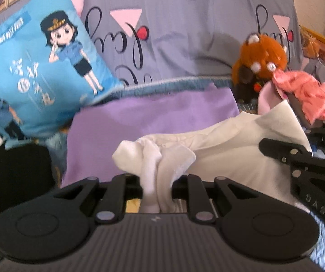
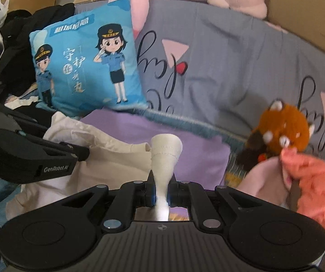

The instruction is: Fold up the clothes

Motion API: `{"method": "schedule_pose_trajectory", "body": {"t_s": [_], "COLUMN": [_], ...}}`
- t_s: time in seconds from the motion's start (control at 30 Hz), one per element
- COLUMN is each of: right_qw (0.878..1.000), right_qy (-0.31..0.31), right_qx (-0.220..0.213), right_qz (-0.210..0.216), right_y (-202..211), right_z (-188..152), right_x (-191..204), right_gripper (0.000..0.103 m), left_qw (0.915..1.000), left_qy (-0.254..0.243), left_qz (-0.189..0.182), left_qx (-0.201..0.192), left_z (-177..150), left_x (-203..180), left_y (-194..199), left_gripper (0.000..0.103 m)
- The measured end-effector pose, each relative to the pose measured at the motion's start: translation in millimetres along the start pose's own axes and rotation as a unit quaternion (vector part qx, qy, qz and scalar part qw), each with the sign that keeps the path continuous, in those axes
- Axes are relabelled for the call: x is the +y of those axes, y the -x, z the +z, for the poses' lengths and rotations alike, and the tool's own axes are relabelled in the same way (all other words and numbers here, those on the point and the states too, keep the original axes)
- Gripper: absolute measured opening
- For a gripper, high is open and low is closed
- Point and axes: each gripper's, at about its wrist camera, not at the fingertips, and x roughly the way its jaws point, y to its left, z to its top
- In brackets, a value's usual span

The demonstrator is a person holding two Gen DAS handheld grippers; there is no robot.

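A cream-white garment (image 1: 226,145) is held up between both grippers over a purple garment (image 1: 139,122) that lies flat on the bed. My left gripper (image 1: 156,190) is shut on a bunched white fold of it. My right gripper (image 2: 161,190) is shut on another pinched edge (image 2: 165,151) that flares out above the fingers. The right gripper (image 1: 298,158) shows in the left wrist view at the right edge, and the left gripper (image 2: 37,156) shows in the right wrist view at the left, so the two stand close side by side. The white cloth (image 2: 108,156) sags between them.
A blue cartoon cushion (image 2: 87,61) leans at the back left. A grey-purple bedcover (image 1: 196,34) rises behind. An orange plush toy (image 2: 282,133) and a coral-pink garment (image 2: 316,192) lie to the right. Dark clothes (image 2: 17,52) are piled at the left, a black object (image 1: 15,176) nearer.
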Motion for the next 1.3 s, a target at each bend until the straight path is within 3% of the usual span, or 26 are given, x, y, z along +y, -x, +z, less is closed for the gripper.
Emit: {"method": "schedule_pose_trajectory", "body": {"t_s": [0.5, 0.7, 0.8, 0.9, 1.0, 1.13, 1.17, 1.23, 1.3], "right_qw": [0.996, 0.994, 0.993, 0.991, 0.99, 0.986, 0.985, 0.984, 0.985], "right_qy": [0.045, 0.047, 0.053, 0.049, 0.013, -0.027, -0.034, -0.048, -0.078], "right_qx": [-0.036, -0.014, 0.009, 0.039, 0.071, 0.102, 0.107, 0.113, 0.086], "right_qz": [-0.071, -0.097, -0.109, -0.119, -0.118, -0.127, -0.129, -0.132, -0.13], "right_y": [-73.3, -116.9, -141.2, -167.0, -191.7, -219.8, -224.5, -232.8, -224.5], "right_z": [73.0, 98.6, 103.5, 103.2, 101.8, 94.1, 91.1, 85.4, 84.1], "right_x": [-8.4, -9.6, -7.9, -9.5, -19.1, -28.6, -31.0, -35.8, -43.5], "right_gripper": [0.008, 0.009, 0.009, 0.009, 0.01, 0.014, 0.015, 0.019, 0.037], "left_qw": [0.9967, 0.9968, 0.9971, 0.9971, 0.9979, 0.9994, 0.9994, 0.9989, 0.9986], "left_qy": [-0.014, -0.011, -0.037, -0.057, -0.058, -0.028, -0.023, -0.013, 0.008], "left_qz": [0.008, 0.005, 0.003, 0.009, 0.009, 0.006, 0.014, 0.035, 0.045], "left_qx": [-0.079, -0.079, -0.066, -0.049, -0.028, -0.019, -0.021, -0.028, -0.028], "left_z": [80.7, 110.2, 119.5, 122.0, 122.4, 116.6, 113.3, 106.4, 99.4], "left_x": [21.3, 36.2, 34.4, 29.6, 30.4, 50.9, 58.6, 76.3, 96.5], "left_y": [-66.0, -102.7, -124.1, -149.1, -175.0, -193.8, -194.0, -192.0, -186.0], "left_gripper": [0.02, 0.021, 0.022, 0.027, 0.038, 0.07, 0.071, 0.071, 0.071]}}
